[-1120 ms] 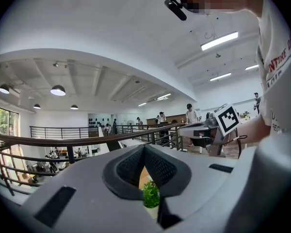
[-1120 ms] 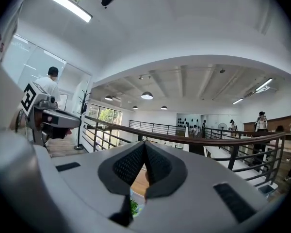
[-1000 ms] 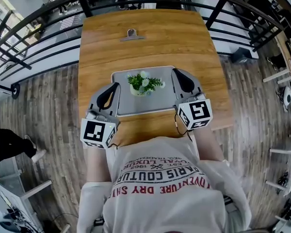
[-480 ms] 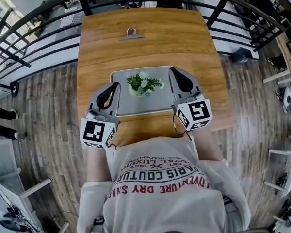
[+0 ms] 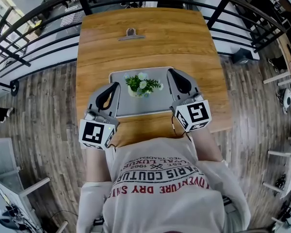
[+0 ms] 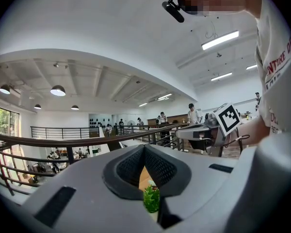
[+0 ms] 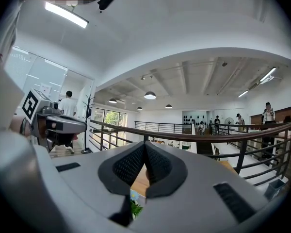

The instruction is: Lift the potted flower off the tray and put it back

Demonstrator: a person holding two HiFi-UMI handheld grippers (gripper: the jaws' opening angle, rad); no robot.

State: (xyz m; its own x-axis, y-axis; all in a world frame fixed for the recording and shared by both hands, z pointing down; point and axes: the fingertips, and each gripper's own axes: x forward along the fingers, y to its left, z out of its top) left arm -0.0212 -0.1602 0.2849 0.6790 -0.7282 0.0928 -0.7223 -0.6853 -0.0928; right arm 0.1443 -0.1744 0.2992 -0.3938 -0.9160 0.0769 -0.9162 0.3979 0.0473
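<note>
A small potted flower point(image 5: 143, 85), green leaves with pale blooms in a light pot, stands upright in the far half of the grey tray point(image 5: 136, 108) on the wooden table. My left gripper point(image 5: 117, 85) lies level over the tray's left edge, left of the pot and apart from it. My right gripper point(image 5: 170, 71) lies over the tray's right edge, right of the pot. Both are shut with nothing between the pads. The left gripper view shows the left gripper point(image 6: 144, 148) closed, with leaves point(image 6: 151, 198) below. In the right gripper view, a bit of the plant point(image 7: 135, 208) shows under the closed right gripper point(image 7: 145, 148).
A metal binder clip point(image 5: 130, 34) lies at the far end of the table point(image 5: 145, 47). A black railing point(image 5: 43, 33) runs behind and beside the table, above a lower floor. The table's near edge is at the person's body.
Both grippers and the pot keep their places. A passer-by on the floor at the left has walked almost out of view.
</note>
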